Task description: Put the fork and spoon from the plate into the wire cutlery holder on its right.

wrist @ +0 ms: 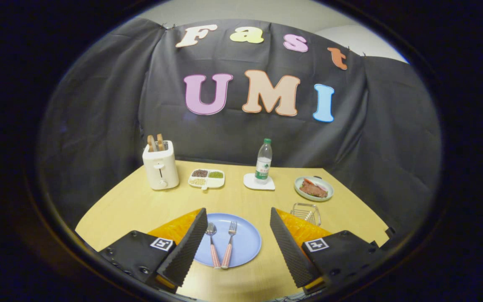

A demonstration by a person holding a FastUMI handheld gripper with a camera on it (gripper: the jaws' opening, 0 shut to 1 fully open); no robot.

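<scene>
A pale wooden surface (pixel 141 201) carries a round blue plate (pixel 247 241) between the widely spread fingers (pixel 185 251). A metal spoon (pixel 212 245) and fork (pixel 229 245) with pink checked handles lie on it. The empty wire cutlery holder (pixel 306 213) sits just beyond the right finger. Nothing moved yet.

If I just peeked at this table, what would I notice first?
Probably the blue plate between the open gripper fingers, with a spoon and fork lying side by side on it. Beyond the right finger sits the wire cutlery holder. At the table's far side a white toaster holds two slices of toast.
</scene>
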